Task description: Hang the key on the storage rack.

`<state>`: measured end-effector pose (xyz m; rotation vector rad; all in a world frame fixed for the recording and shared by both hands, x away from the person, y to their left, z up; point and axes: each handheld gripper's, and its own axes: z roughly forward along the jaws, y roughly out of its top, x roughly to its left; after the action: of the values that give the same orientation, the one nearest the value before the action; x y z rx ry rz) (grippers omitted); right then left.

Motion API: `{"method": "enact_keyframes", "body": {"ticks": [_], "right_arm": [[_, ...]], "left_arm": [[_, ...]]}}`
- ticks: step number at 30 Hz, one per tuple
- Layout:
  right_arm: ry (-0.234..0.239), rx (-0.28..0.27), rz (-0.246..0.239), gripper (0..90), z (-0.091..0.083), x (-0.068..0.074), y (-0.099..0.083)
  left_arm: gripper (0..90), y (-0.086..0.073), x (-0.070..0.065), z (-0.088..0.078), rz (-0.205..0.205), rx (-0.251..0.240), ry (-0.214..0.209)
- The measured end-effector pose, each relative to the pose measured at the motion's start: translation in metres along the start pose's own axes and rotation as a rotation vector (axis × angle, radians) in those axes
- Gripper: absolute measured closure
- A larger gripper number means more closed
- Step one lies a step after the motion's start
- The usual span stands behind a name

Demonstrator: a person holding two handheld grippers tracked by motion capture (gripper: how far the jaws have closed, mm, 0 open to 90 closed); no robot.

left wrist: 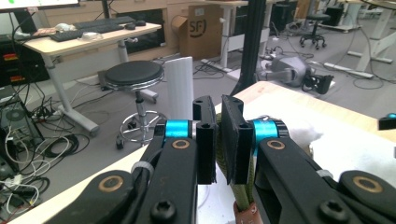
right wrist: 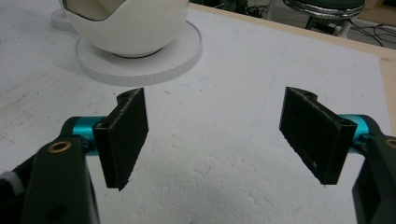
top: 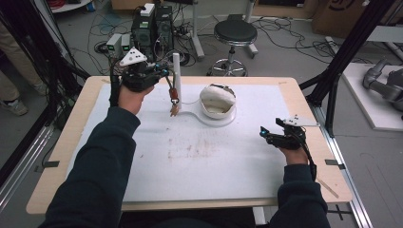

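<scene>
My left gripper (top: 166, 74) is raised over the far left of the table and shut on an olive-green strap (left wrist: 243, 198). The strap (top: 173, 96) hangs down from the jaws, with a brown leather piece at its lower end, just above the white mat. A white upright post (top: 176, 70) stands right behind it, and the same post (left wrist: 180, 88) rises beyond the jaws in the left gripper view. A white hollow round shell (top: 217, 100) sits on a flat round base (right wrist: 140, 65) to the right of the post. My right gripper (top: 264, 133) rests low at the table's right, open and empty (right wrist: 215, 130).
A white foam mat (top: 204, 152) covers most of the wooden table. Behind the far edge stand a black stool (top: 234, 33) and computer towers (top: 152, 28) among cables. A grey robot arm (top: 382, 85) lies on the floor at the right.
</scene>
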<state>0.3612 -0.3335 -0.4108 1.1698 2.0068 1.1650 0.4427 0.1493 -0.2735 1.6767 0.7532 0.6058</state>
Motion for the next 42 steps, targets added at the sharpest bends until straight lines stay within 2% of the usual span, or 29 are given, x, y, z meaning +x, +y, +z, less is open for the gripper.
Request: {"method": "enact_keyframes", "body": {"ticks": [6,10,17,22,24,25,26,27,30,31,33,35,36,37,39,42], "right_arm": [[0.004,0.000,0.001,24.1,0.000,0.000,0.000],[0.004,-0.001,0.001,24.1,0.000,0.000,0.000],[0.005,-0.001,0.001,24.1,0.000,-0.001,-0.002],[0.006,0.000,-0.002,24.0,0.000,-0.002,-0.002],[0.008,0.003,0.002,24.1,0.000,-0.001,-0.002],[0.008,0.003,0.002,24.1,0.000,-0.001,-0.002],[0.006,0.000,0.001,24.1,-0.001,-0.001,-0.002],[0.007,0.001,0.002,24.1,-0.001,-0.001,-0.002],[0.005,0.001,0.003,24.1,-0.001,-0.002,-0.002],[0.006,0.003,0.005,24.1,-0.001,-0.001,-0.003],[0.008,0.003,0.003,24.1,0.000,-0.001,-0.002],[0.007,0.004,0.003,24.1,0.000,-0.001,-0.003],[0.007,0.004,0.003,24.1,0.000,-0.001,-0.003],[0.007,0.006,0.004,24.1,0.000,-0.001,-0.003],[0.005,0.006,0.002,24.1,0.000,-0.001,-0.003],[0.005,0.004,-0.001,24.1,0.000,0.000,-0.003]], "left_arm": [[84.1,0.004,0.003,0.016,-0.012,0.015,0.023],[84.1,-0.001,0.003,0.025,-0.017,0.045,0.042],[83.9,-0.010,0.007,0.033,-0.034,0.074,0.060],[84.1,-0.011,0.009,0.033,-0.047,0.068,0.053],[74.5,-0.014,0.012,0.031,-0.087,0.055,0.065],[69.3,-0.014,0.012,0.031,-0.087,0.055,0.065],[65.8,-0.016,0.013,0.030,-0.106,0.048,0.070],[63.9,-0.021,0.015,0.025,-0.122,0.034,0.067],[55.9,-0.025,0.017,0.020,-0.129,0.030,0.071],[55.9,-0.028,0.018,0.017,-0.142,0.019,0.072],[48.6,-0.033,0.022,0.009,-0.167,0.002,0.067],[46.3,-0.039,0.025,-0.004,-0.187,-0.024,0.068],[45.2,-0.039,0.025,-0.004,-0.187,-0.024,0.068],[42.9,-0.043,0.026,-0.013,-0.189,-0.034,0.070],[38.2,-0.049,0.025,-0.021,-0.184,-0.043,0.068],[23.2,-0.055,0.024,-0.028,-0.168,-0.037,0.068]]}}
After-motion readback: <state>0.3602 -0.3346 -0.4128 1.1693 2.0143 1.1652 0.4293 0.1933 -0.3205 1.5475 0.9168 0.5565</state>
